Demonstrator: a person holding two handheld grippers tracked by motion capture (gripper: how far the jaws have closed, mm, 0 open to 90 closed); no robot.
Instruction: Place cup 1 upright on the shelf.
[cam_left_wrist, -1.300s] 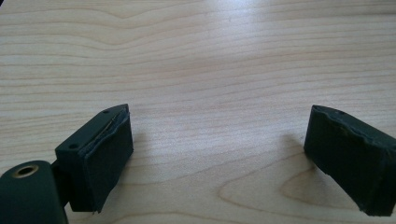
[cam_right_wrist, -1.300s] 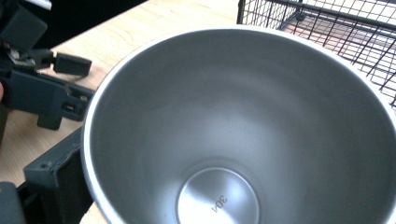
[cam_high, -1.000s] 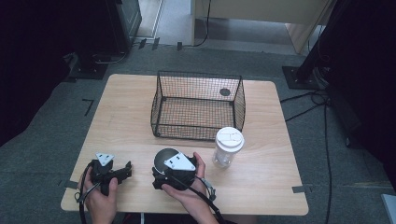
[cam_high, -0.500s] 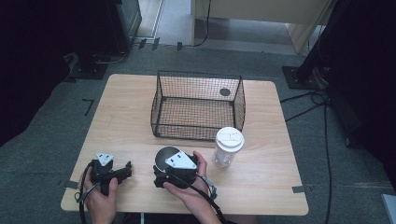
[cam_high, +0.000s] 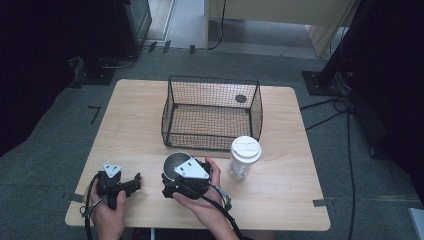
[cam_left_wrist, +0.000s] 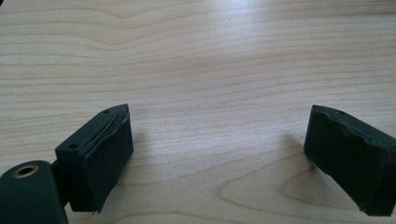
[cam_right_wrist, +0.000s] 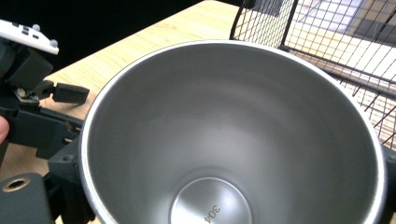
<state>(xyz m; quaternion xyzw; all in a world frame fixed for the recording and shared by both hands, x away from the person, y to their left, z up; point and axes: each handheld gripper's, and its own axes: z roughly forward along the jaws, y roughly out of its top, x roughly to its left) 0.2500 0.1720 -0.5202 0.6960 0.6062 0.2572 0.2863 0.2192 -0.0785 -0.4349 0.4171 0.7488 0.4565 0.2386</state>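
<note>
While the right gripper (cam_high: 176, 179) sits near the front edge of the tabletop (cam_high: 135, 125), its 2 jaws are pressed on the sides of a shiny metal cup (cam_high: 176, 162). In the right gripper view the cup (cam_right_wrist: 233, 135) is seen from above, open side up, with the number 304 on its bottom. The cup stands just in front of the wire basket (cam_high: 212, 112), which sits in the middle of the tabletop toward the back edge. A clear cup with a white lid (cam_high: 245, 156) stands upright just beside the basket's front right corner. The left gripper (cam_high: 134, 181) rests near the front left corner. In the left gripper view its jaws are wide apart, with bare wood between them.
</note>
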